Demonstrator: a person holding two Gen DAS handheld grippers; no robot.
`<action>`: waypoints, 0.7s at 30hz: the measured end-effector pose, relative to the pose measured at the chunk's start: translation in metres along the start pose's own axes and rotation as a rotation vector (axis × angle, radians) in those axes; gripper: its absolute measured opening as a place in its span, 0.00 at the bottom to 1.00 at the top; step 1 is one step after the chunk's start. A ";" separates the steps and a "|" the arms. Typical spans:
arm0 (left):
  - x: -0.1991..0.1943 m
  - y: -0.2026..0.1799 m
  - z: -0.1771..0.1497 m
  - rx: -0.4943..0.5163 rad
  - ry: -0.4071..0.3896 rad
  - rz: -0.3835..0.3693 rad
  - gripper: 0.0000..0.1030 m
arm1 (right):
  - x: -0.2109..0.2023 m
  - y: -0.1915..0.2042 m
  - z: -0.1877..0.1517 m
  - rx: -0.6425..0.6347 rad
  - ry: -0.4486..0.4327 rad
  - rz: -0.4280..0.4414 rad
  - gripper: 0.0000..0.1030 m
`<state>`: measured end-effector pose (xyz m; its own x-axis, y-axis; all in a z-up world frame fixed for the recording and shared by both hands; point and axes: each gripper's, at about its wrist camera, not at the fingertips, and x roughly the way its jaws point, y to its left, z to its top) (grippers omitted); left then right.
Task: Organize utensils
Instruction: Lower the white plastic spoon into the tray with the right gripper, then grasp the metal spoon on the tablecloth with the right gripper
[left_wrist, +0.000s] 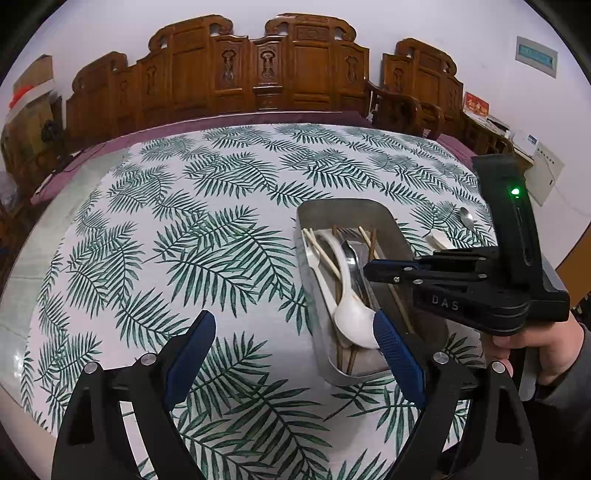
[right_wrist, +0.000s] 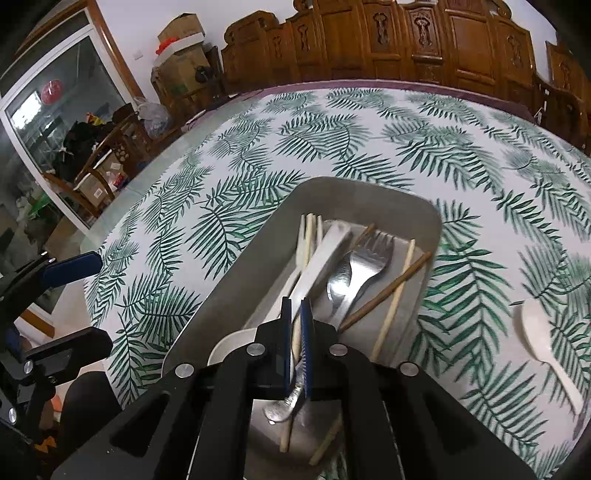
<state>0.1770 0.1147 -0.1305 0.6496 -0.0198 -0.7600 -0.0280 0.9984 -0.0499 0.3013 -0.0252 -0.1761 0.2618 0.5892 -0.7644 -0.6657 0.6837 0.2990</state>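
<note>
A grey metal tray (right_wrist: 240, 277) on the leaf-print cloth holds a metal fork (right_wrist: 371, 251), a metal spoon (right_wrist: 338, 286), a white spoon (right_wrist: 325, 251) and pale chopsticks (right_wrist: 404, 262). My right gripper (right_wrist: 295, 306) hangs over the tray's near end. Its pads are pressed on a silver utensil handle (right_wrist: 291, 397); whether it belongs to the fork or the spoon is hidden. In the left wrist view the tray (left_wrist: 340, 210) lies just ahead and to the right of my left gripper (left_wrist: 295, 347), which stands wide open and empty. The right gripper (left_wrist: 369, 267) reaches in over the tray from the right.
A white spoon (right_wrist: 543, 332) lies on the cloth to the right of the tray. A metal spoon (left_wrist: 467, 218) lies farther back on that side. Carved wooden chairs (left_wrist: 258, 74) line the table's far edge. A hand (left_wrist: 535, 347) grips the right tool.
</note>
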 end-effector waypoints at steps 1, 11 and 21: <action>0.000 -0.002 0.000 0.001 -0.003 -0.003 0.81 | -0.006 -0.001 -0.001 -0.005 -0.010 -0.004 0.07; -0.005 -0.028 0.006 0.027 -0.027 -0.037 0.81 | -0.065 -0.034 -0.025 -0.048 -0.090 -0.144 0.07; 0.008 -0.069 0.012 0.050 -0.028 -0.087 0.81 | -0.119 -0.128 -0.055 0.058 -0.134 -0.311 0.07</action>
<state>0.1935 0.0467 -0.1257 0.6691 -0.1054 -0.7357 0.0667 0.9944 -0.0818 0.3169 -0.2067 -0.1551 0.5380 0.3969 -0.7437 -0.4999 0.8605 0.0977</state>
